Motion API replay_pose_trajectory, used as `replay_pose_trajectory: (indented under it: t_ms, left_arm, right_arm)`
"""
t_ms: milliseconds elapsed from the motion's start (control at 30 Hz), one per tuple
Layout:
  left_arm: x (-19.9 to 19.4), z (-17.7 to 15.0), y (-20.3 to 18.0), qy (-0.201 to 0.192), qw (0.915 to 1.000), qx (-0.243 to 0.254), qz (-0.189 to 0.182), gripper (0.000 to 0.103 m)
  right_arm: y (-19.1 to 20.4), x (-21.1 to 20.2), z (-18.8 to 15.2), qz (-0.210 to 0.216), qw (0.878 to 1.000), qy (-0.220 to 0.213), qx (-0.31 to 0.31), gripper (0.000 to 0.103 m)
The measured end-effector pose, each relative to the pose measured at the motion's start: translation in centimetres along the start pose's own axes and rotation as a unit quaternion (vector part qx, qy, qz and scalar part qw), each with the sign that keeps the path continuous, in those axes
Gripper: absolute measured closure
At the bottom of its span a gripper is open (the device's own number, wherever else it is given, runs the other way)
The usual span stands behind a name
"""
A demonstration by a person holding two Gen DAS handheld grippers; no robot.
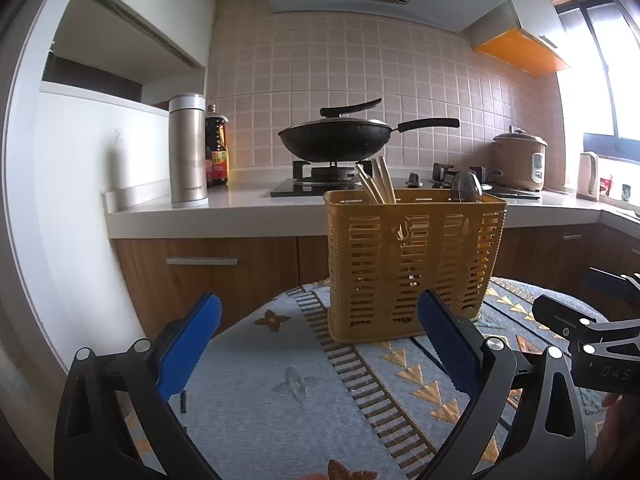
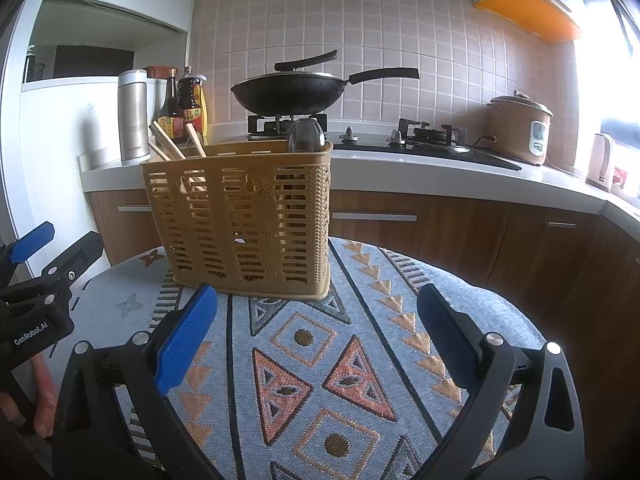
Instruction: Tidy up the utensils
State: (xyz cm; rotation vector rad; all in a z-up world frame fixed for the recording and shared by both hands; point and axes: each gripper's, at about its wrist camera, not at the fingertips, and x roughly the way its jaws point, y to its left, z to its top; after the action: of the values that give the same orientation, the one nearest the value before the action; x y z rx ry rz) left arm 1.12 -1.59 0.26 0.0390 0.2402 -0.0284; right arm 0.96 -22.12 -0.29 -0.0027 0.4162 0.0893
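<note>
Both claws hang wide and empty, left claw (image 1: 320, 344) and right claw (image 2: 318, 340), over the patterned bench (image 2: 360, 360). Beyond, the tall yellow basket (image 1: 414, 264) holds chopsticks (image 1: 378, 180); a careless nudge could tip it.

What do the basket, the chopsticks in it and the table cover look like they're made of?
Basket: tan moulded plastic, matte, judging by its even slots and fake weave texture. Chopsticks: pale wood or bamboo, unvarnished by the look; too small to tell which. Cover: woven fabric, visible thread grain and stitched geometric pattern.
</note>
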Motion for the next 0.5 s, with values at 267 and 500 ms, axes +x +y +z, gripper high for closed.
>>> replay_pose_trajectory:
  t_ms: [267,500]
  left_arm:
    - [-0.08,0.0,-0.12,-0.001,1.0,0.001,-0.001,0.008]
    - [-0.06,-0.04,-0.23,-0.001,1.0,0.003,-0.001,0.008]
  right_arm:
    - [-0.01,-0.04,-0.03,0.001,1.0,0.001,0.0,0.008]
    - [0.16,-0.01,-0.01,0.001,1.0,0.002,-0.004,0.008]
